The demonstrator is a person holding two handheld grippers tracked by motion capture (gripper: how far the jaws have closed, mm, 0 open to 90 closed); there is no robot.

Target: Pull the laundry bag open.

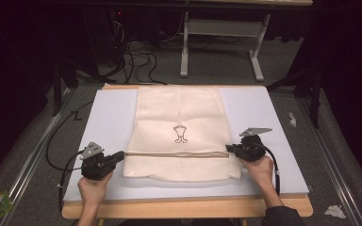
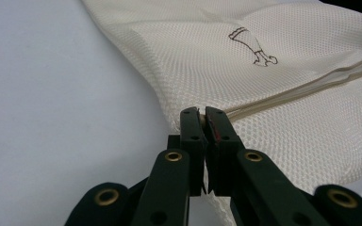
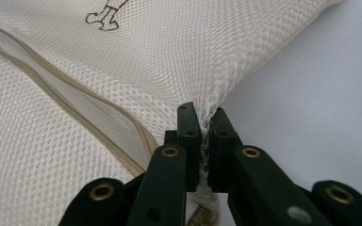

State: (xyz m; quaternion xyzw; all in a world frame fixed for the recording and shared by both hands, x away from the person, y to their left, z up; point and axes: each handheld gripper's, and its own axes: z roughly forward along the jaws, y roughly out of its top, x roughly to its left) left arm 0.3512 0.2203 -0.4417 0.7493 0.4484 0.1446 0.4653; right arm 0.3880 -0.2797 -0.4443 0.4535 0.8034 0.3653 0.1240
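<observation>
A wooden table [image 1: 184,209] carries a pale blue-grey rectangular mat [image 1: 108,122], and on the middle of that mat lies a cream mesh fabric bag [image 1: 179,113], flat, its far edge at the mat's far edge and its near edge short of the mat's near edge. A beige zipper [image 1: 176,154] runs straight across the bag from side to side, nearer its near edge. Just beyond the zipper, at the bag's middle, sits a small dark outline drawing [image 1: 181,134].

The left gripper [image 1: 121,155] meets the bag's left edge at the zipper's end; its jaws are clamped narrow on the mesh there. The right gripper [image 1: 228,148] meets the bag's right edge at the zipper's other end, jaws pinched on a fold of mesh.
</observation>
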